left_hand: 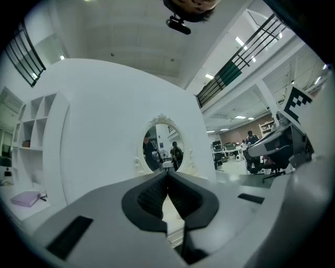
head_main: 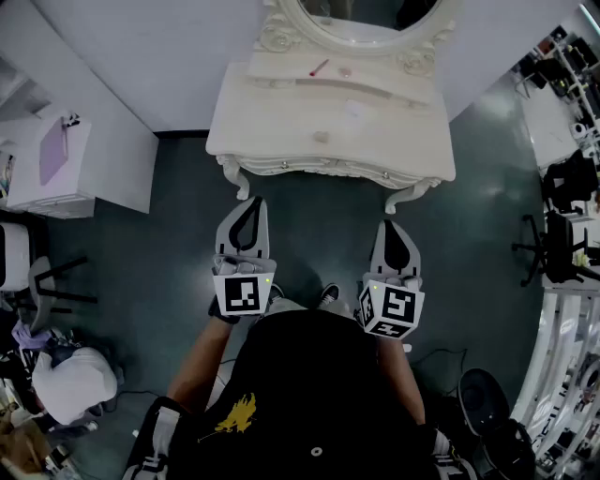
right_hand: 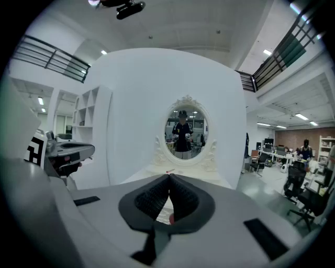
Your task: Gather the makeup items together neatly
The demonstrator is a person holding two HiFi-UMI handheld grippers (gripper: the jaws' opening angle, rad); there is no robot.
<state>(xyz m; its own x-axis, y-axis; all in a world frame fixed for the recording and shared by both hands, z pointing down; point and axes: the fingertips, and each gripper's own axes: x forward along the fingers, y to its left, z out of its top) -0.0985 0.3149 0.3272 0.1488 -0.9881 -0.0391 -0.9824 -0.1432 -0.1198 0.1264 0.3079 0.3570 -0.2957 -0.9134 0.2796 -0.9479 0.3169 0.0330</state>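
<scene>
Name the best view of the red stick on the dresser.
Head view: it looks down on the red stick, clear against the white tabletop. The right gripper view shows a tiny red sliver; the left gripper view, nothing.

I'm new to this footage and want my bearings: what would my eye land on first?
A cream-white carved dressing table with an oval mirror fills the top of the head view, with a slim red stick lying near the mirror's base. Below it, the left gripper and right gripper are held side by side, short of the table's front edge. Both have their jaws together with nothing between them.
</scene>
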